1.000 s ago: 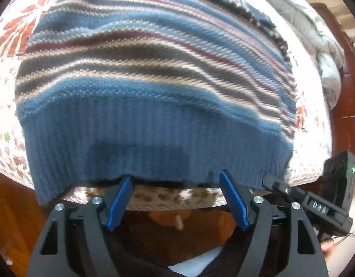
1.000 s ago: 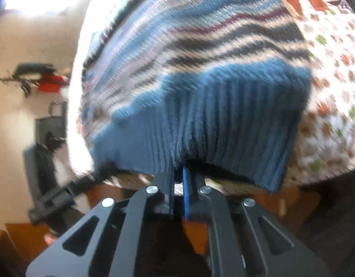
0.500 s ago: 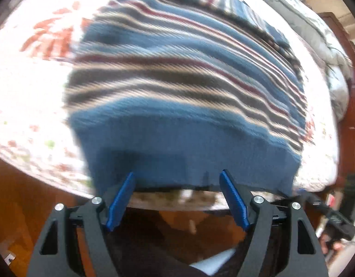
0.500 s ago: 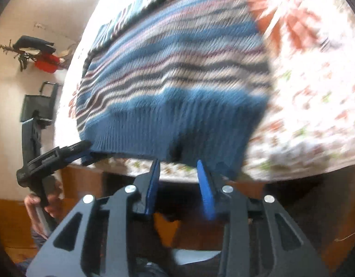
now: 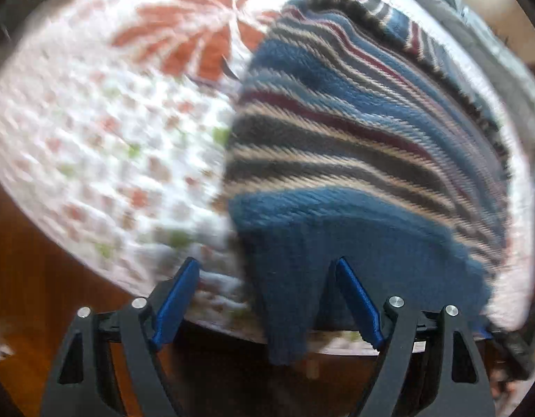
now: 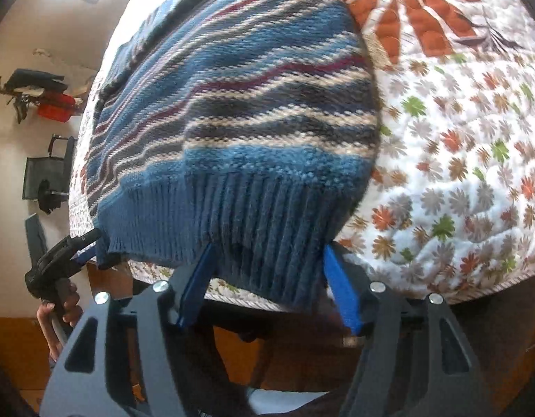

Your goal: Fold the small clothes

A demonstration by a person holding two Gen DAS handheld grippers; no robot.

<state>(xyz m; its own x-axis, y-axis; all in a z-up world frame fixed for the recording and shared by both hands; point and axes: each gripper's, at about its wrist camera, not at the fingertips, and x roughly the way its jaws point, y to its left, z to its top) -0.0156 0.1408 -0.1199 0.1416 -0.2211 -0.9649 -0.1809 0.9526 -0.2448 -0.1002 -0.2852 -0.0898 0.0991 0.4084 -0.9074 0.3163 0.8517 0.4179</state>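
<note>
The left gripper point(image 5: 267, 299) has its jaws spread wide and holds nothing. The lower left corner of the striped sweater point(image 5: 354, 180) hangs off the near edge of the bed and droops down between the two blue pads, nearer the right-hand pad, without either pad pressing on it as far as the blurred view shows. The left-hand pad stands over the flowered quilt point(image 5: 93, 132), clear of the knit. Judging by this, the gripper is lined up on that corner so that a close would catch the ribbed hem.

The sweater lies spread flat on the quilt, body running away up the bed and the plain blue ribbed hem point(image 6: 232, 215) toward the person, overhanging the mattress edge. That overhang likely makes the hem easy to pinch from below and in front.

The right gripper point(image 6: 267, 288) is likewise wide open and empty. Its jaws straddle the hem's lower right corner: the fabric dips between the pads, touching or nearly touching the left one, the right pad just beside the sweater's outer edge. To its far left, the other gripper's tip point(image 6: 76, 243) sits at the opposite hem corner.
</note>
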